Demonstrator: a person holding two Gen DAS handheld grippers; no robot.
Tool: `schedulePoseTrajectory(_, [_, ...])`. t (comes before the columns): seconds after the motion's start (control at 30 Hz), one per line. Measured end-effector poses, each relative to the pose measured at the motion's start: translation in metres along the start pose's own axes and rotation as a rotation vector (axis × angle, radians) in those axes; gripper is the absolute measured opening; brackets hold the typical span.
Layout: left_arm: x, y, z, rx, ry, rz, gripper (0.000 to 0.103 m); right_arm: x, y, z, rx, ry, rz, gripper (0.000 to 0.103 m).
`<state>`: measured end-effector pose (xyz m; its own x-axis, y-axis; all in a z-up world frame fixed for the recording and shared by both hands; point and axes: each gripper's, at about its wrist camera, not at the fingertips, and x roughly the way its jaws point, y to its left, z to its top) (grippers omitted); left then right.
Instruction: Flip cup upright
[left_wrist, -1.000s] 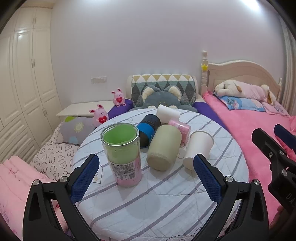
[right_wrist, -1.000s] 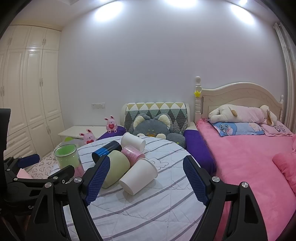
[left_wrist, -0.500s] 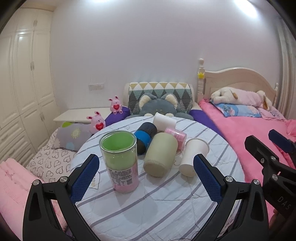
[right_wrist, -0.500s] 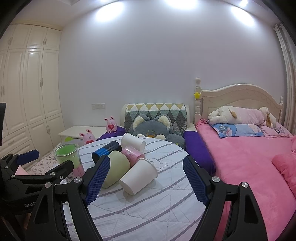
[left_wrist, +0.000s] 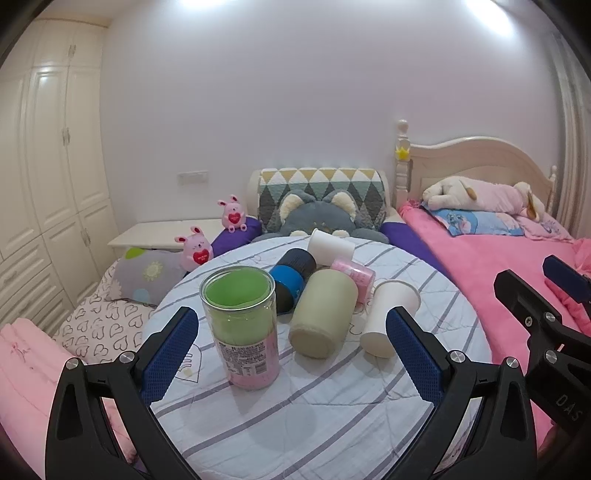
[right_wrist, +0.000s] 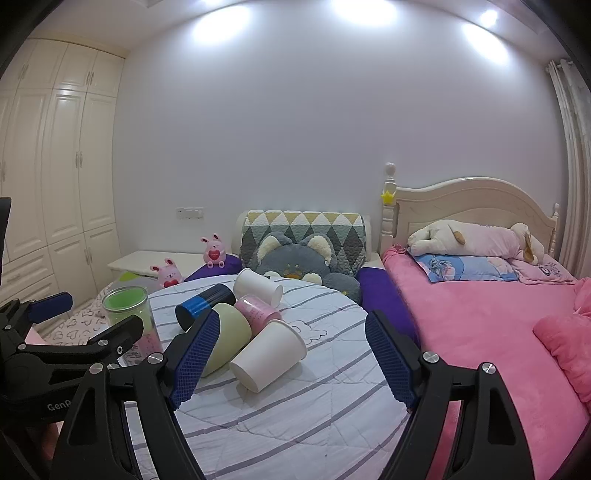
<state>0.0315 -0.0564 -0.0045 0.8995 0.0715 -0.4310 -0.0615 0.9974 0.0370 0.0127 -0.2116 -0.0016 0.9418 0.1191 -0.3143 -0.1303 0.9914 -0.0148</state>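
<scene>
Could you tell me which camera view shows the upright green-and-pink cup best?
The left wrist view: the green-and-pink cup stands whole and close, with its open mouth and printed label visible. In the right wrist view it appears smaller, and the left gripper hides its lower part.

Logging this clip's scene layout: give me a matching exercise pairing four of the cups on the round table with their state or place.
Things:
1. green and pink tumbler
2. olive cup
3. nearest white paper cup
4. black and blue cup

States:
A. on its side, flat base toward the left gripper's camera
B. standing upright, mouth up
C. on its side behind the olive cup
D. on its side at the right of the pile

Pairs: 1-B, 2-A, 3-D, 4-C
</scene>
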Motion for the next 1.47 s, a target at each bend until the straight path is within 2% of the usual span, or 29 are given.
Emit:
schedulePoseTrajectory(0.9, [0.003,0.005,-0.003,-0.007,0.007,0.001,0.103,0.0,0.008,0.001,-0.026,0.009,-0.006,0.083])
schedulePoseTrajectory(1.47, [0.021,0.024,-0.012,-0.034,0.074,-0.007,0.103,0.009,0.02,0.0,-0.06,0.041,0.007,0.083])
